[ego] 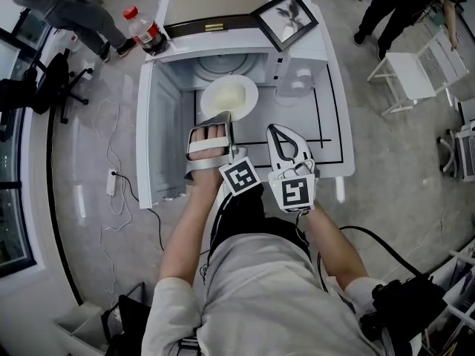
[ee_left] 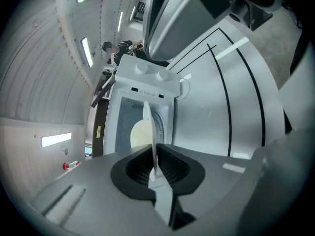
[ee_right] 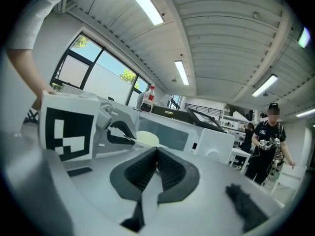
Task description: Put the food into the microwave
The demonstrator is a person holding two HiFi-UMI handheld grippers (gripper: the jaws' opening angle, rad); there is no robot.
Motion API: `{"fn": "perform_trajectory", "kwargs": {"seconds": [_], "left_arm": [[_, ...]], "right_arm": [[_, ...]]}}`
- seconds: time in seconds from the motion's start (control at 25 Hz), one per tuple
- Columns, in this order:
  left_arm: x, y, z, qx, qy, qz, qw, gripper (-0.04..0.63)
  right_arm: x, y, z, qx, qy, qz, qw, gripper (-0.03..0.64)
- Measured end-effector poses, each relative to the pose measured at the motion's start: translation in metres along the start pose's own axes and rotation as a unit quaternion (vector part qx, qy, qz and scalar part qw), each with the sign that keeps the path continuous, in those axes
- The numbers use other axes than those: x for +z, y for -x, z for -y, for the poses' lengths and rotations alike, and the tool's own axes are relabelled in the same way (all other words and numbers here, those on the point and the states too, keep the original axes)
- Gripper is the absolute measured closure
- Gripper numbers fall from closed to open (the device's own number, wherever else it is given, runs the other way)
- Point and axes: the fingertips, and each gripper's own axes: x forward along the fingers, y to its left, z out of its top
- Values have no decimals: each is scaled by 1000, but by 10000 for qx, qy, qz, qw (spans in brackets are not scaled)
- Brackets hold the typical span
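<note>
One plate (ego: 251, 93) of pale food (ego: 226, 95), held at the mouth of the open microwave (ego: 172, 99).
The left gripper (ee_left: 154, 167) has its fingers clamped on the plate's rim at 6 o'clock. The right gripper (ee_right: 156, 154), at the plate's 5 o'clock, has its fingers closed on nothing. The plate is judged stiff, smooth and breakable, and a single rim hold invites tilting, so it should be carried level.

The microwave (ego: 169, 124) shell and the tabletop (ego: 335, 132) are smooth, glossy white. The plate (ego: 249, 99) looks glazed and the food (ego: 223, 93) on it is pale and matt. The left gripper (ee_left: 155, 170) is smooth matt grey plastic, with ribbed black rubbery pads (ee_left: 173, 168). The bottle (ego: 145, 31) is clear plastic. The floor (ego: 401, 176) is polished.
</note>
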Motion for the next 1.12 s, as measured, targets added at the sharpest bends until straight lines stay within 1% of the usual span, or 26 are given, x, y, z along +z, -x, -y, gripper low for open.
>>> {"fn": "perform_trajectory", "kwargs": {"seconds": [0.24,0.48,0.64,0.88,1.12], "left_arm": [[-6,-39,-14,145,-247,-209,9994,561],[-17,-70,-18,48,-124,-404,9991,560],[-13,-90,-21,63,-51,-422,9991,560],[-9,-120,-34,181,-207,-421,9987,560],[-10,-148,-37,139,-233,-435,9987,557]], "right_arm": [[-9,-16,5,98,-15,-112,9999,606],[-14,-32,15,168,34,-96,9998,606],[-17,-45,21,144,-85,-137,9998,606],[-17,-64,21,230,-208,-172,9994,606],[-21,-83,26,236,-218,-215,9993,606]]}}
